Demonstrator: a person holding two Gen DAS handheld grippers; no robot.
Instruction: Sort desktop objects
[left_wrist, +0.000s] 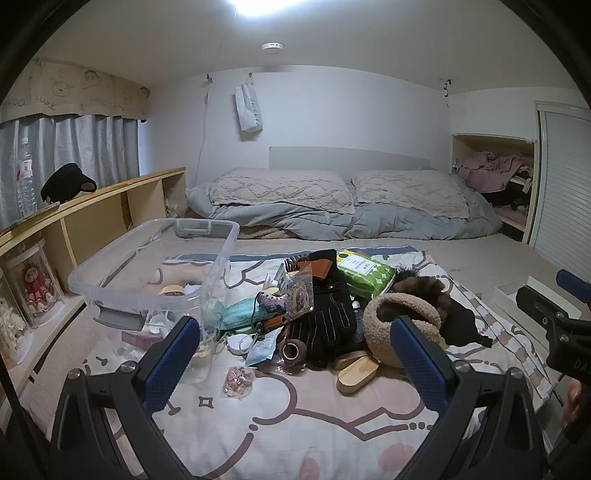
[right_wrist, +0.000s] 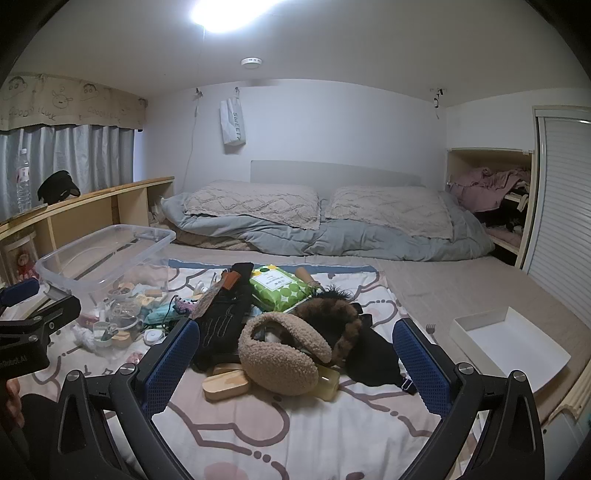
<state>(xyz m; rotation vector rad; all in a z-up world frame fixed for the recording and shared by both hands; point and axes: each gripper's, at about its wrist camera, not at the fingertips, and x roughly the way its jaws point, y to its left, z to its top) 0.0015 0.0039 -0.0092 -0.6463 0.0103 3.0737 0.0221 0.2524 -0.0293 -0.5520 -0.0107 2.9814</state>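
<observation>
Both our tools, left tool (left_wrist: 295, 354) and right tool (right_wrist: 295, 354), hang spread wide and empty above the patterned blanket (left_wrist: 295, 417). Beyond lies the heap: black glove (left_wrist: 325, 325), fleece earmuffs (right_wrist: 280, 350), green wipes pack (right_wrist: 280, 288); clear bin (left_wrist: 147, 266) far left.

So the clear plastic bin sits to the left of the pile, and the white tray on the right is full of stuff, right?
Not quite. The clear plastic bin is left of the pile, but the white tray on the right is empty, as the right wrist view shows.
</observation>
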